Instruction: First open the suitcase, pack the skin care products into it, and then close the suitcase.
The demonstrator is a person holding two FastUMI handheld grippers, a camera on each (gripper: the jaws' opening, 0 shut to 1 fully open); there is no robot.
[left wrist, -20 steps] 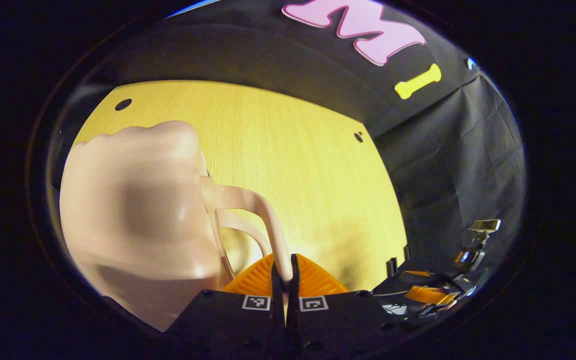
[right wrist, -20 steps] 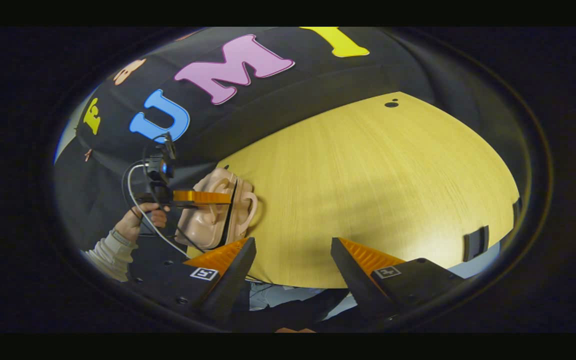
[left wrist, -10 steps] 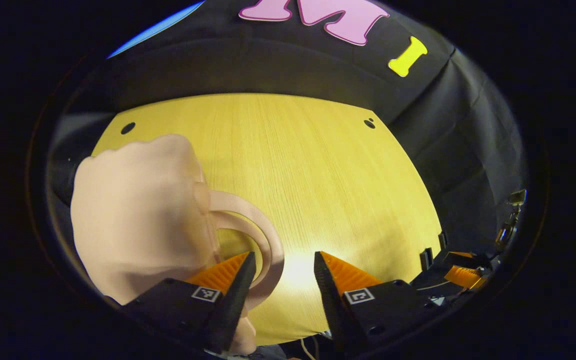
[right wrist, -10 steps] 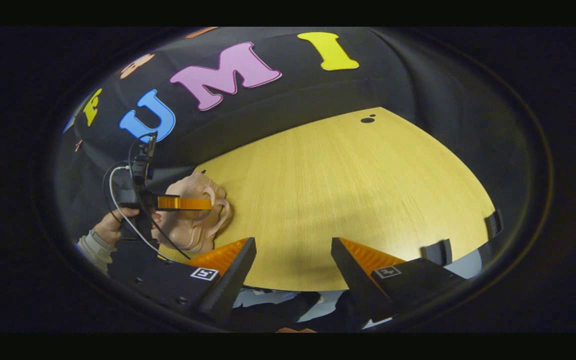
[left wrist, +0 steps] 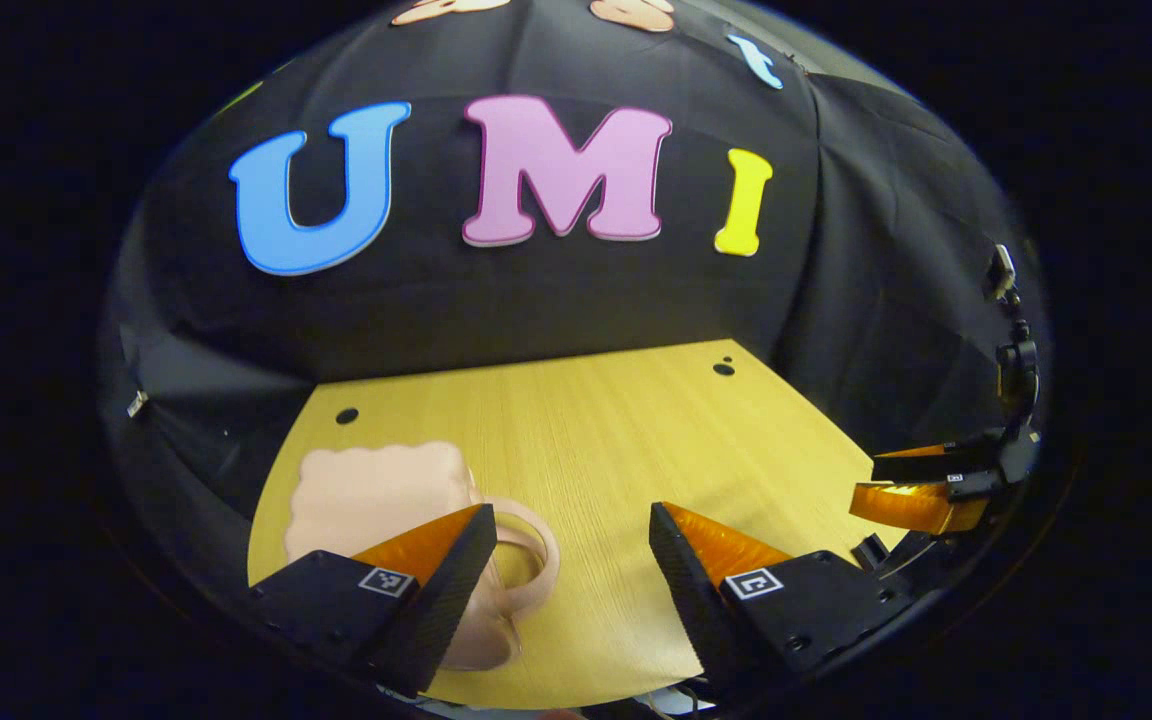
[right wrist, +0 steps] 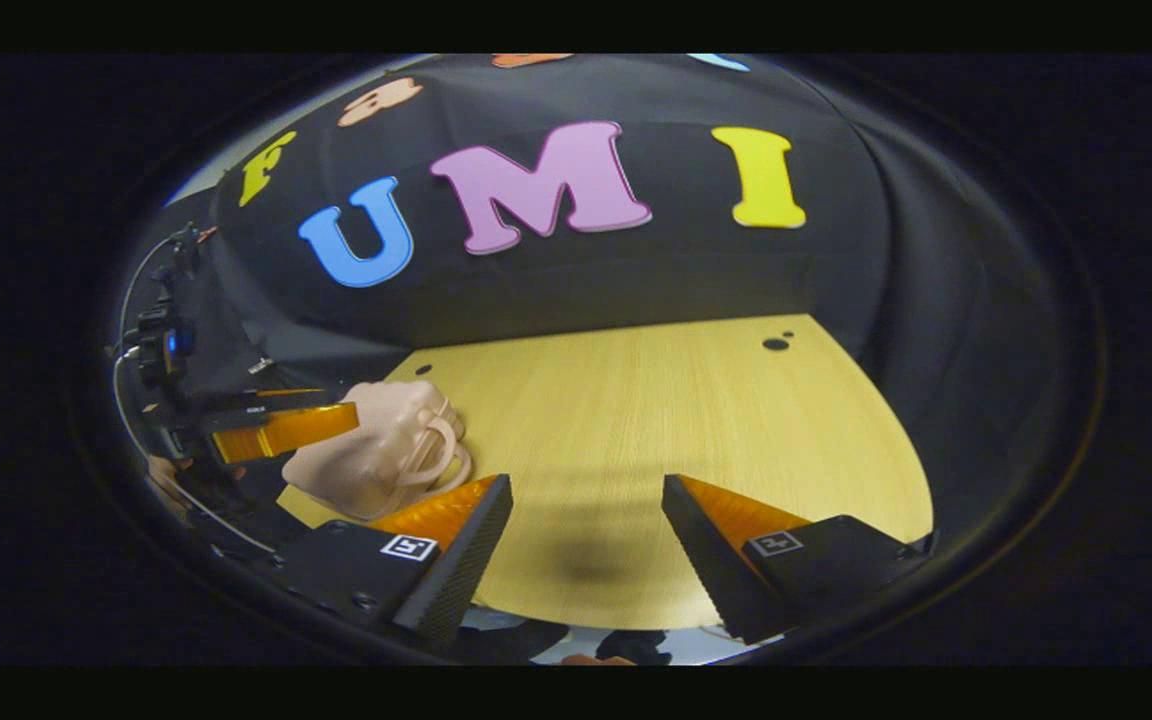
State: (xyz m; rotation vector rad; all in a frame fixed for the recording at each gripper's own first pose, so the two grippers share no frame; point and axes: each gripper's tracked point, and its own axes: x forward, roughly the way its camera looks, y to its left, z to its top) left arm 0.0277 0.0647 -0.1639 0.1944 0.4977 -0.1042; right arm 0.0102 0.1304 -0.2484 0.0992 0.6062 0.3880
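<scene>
A small pale pink suitcase [left wrist: 366, 495] lies shut on the wooden table [left wrist: 616, 440], at its left side, with the looped handle [left wrist: 528, 560] pointing toward the middle. My left gripper [left wrist: 571, 510] is open just right of that handle, and its left finger overlaps the case's near corner in the left gripper view. In the right gripper view the suitcase [right wrist: 376, 455] sits at the left with the left gripper [right wrist: 276, 430] hovering beside it. My right gripper [right wrist: 587, 481] is open over bare table, holding nothing. It also appears at the far right [left wrist: 921, 495] of the left gripper view.
The tabletop [right wrist: 686, 420] has small dark holes near its back corners [left wrist: 346, 415] [right wrist: 775, 344]. Black cloth walls close the back and sides. The table's near edge runs just under both grippers.
My left gripper let go of the suitcase handle, opened, and drew back and up. The suitcase now rests flat on the table. The right gripper has tilted up, still open.
</scene>
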